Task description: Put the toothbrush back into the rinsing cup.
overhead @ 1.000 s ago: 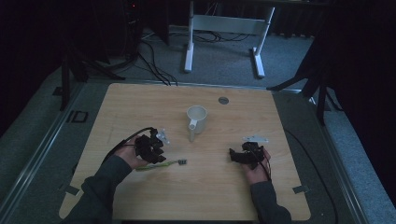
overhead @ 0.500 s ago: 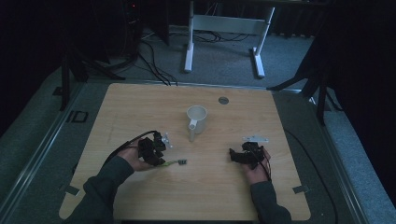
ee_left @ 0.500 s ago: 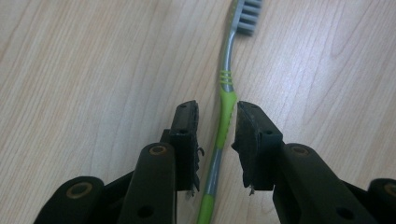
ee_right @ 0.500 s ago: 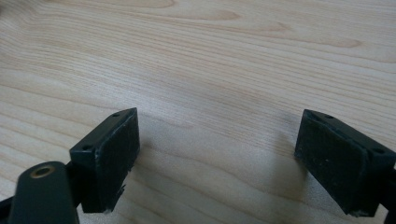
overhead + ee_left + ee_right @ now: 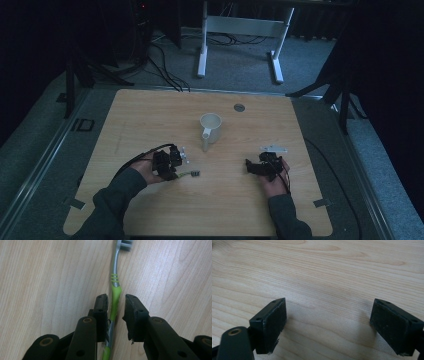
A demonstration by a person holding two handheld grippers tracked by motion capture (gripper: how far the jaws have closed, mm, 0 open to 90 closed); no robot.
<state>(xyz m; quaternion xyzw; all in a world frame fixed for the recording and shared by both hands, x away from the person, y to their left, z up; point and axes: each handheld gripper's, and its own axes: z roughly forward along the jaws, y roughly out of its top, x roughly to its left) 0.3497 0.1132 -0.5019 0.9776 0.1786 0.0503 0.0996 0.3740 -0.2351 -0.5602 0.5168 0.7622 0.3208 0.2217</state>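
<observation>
Left tongs [image 5: 115, 307] straddling toothbrush [image 5: 115, 290] at green grip, not yet clamped; light, stiff, slippery. Right tongs [image 5: 337, 325] wide open, empty.

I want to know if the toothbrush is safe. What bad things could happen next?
1. The left gripper has its jaws on either side of the toothbrush, but a small gap still shows. If it lifts now, the thin handle might slip or twist out.
2. The jaws reach right down to the table. Pushing lower could scrape the wood.
3. The mug stands just beyond the brush. A quick swing up could bump and tip it.
</observation>
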